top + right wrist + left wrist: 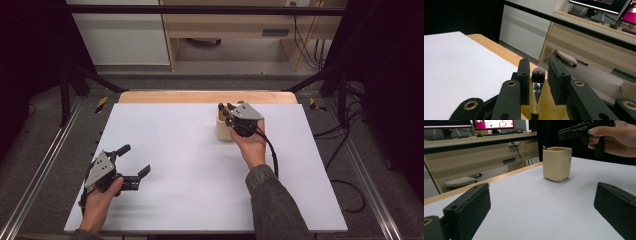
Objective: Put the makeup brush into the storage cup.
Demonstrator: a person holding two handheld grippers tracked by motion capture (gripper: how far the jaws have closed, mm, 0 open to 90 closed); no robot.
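Right tongs [537, 82], slightly parted, loosely flank a brush [538, 86] standing in the cup [557, 163]; left tongs [131, 161] spread over the bench [190, 165].

white table [175, 150], cream cup [557, 163] standing on it

Makeup brush [538, 86] upright between slightly parted black jaws, cream cup [549, 110] below, white table [456, 65]
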